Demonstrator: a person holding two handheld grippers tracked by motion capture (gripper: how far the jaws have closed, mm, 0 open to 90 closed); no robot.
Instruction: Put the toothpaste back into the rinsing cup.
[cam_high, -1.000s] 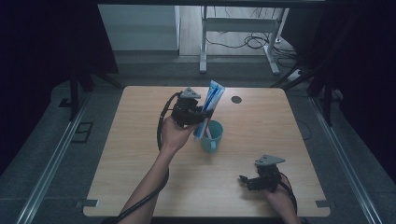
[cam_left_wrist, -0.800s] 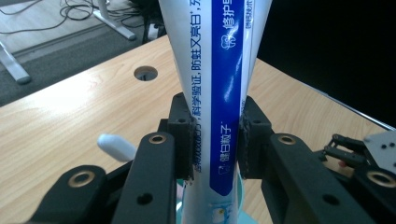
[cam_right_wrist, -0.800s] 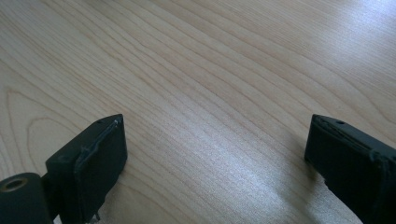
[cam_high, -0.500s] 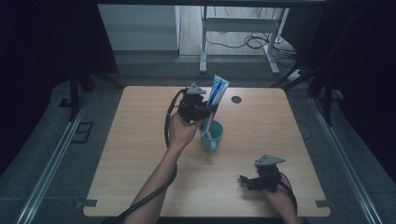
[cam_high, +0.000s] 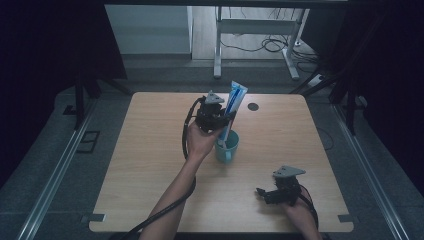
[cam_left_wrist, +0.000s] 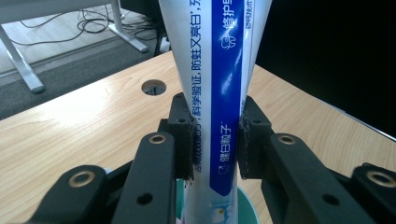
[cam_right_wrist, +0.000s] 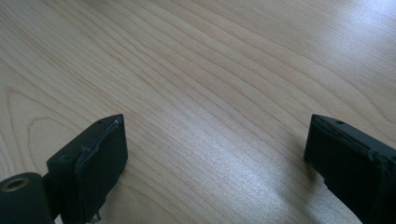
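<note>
My left gripper clamps the toothpaste tube, its foot in the teal cup mid-bench; up close, blue print shows. My right gripper gapes near the bench's front-right corner.

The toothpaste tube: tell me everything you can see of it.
The toothpaste tube is a soft-looking white tube with a broad blue stripe and printed Chinese characters. It stands nearly upright, leaning slightly, its flat wide end up and its lower end down inside the teal cup near the table's middle. The left gripper is shut on its lower part, one black pad pressing each side. Its cap end is hidden in the cup.
</note>
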